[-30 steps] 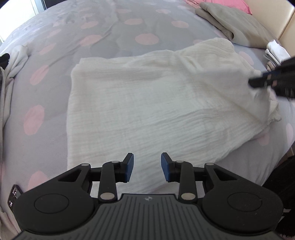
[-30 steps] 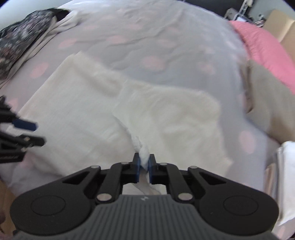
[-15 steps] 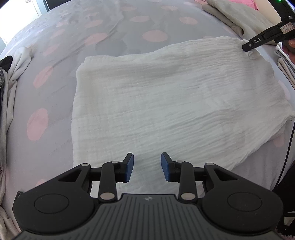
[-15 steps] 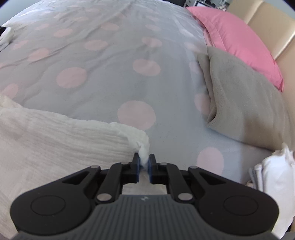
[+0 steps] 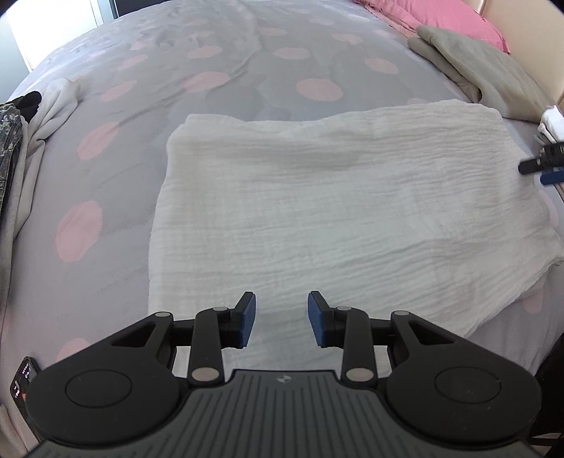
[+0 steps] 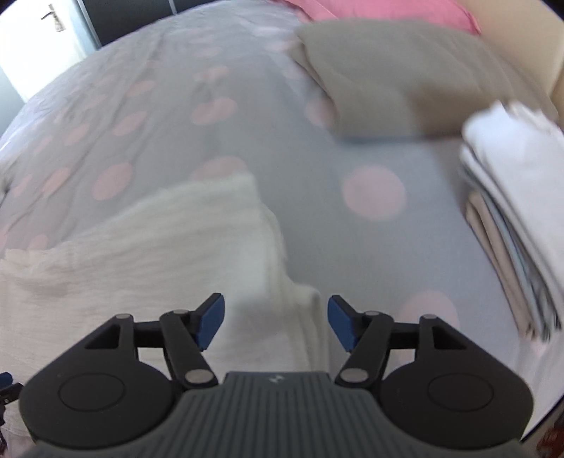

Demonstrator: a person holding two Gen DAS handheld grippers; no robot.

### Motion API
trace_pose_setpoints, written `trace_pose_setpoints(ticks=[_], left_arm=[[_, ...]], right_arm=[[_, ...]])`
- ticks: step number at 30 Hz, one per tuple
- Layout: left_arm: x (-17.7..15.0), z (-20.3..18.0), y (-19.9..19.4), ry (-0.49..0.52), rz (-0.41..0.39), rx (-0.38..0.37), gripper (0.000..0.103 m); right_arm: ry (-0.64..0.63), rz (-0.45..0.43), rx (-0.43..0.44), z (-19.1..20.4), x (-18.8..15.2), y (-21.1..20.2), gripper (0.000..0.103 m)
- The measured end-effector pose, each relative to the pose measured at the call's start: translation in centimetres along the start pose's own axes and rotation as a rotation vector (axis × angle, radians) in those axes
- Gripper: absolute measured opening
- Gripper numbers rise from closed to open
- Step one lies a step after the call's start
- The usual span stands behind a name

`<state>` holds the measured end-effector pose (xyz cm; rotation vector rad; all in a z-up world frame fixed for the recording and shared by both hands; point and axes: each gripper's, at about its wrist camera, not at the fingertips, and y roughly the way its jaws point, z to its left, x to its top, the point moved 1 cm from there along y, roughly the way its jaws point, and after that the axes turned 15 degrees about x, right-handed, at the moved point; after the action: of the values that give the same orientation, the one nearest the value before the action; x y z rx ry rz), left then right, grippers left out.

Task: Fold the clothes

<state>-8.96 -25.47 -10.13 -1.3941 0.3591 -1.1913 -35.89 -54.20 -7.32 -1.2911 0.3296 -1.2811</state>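
Note:
A cream crinkled cloth [image 5: 338, 218] lies flat and folded on the grey bedspread with pink dots [image 5: 105, 176]. My left gripper [image 5: 281, 319] is open and empty over the cloth's near edge. My right gripper [image 6: 275, 322] is open and empty above the cloth's right edge [image 6: 197, 246]; the right wrist view is blurred. Its fingertips show at the right edge of the left wrist view [image 5: 544, 165], beside the cloth.
A grey-beige pillow [image 5: 486, 74] and a pink pillow [image 5: 447, 14] lie at the far right. A stack of folded white and beige clothes [image 6: 511, 197] sits to the right. Loose clothes [image 5: 24, 141] lie at the left bed edge.
My right gripper carried the cloth's corner to the far right, laid it flat, opened and let go, then drew back. My left gripper stayed open near the cloth's near edge.

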Motion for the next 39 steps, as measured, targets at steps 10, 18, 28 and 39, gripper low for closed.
trace_pose_setpoints(ticks=[10, 18, 28, 39], left_arm=[[-0.4, -0.3, 0.5, 0.009, 0.022, 0.013, 0.031], [-0.6, -0.8, 0.6, 0.016, 0.026, 0.007, 0.031], [-0.8, -1.3, 0.8, 0.020, 0.030, 0.009, 0.032], [-1.0, -0.7, 0.6, -0.006, 0.031, 0.011, 0.032]], right_arm=[[0.112, 0.027, 0.089, -3.8, -1.8, 1.7, 0.073], [0.144, 0.070, 0.135, -4.6, -2.2, 2.9, 0.078], [0.017, 0.122, 0.098, -2.2, -2.9, 3.9, 0.035], [0.073, 0.091, 0.210, -0.9, -1.5, 0.8, 0.031]])
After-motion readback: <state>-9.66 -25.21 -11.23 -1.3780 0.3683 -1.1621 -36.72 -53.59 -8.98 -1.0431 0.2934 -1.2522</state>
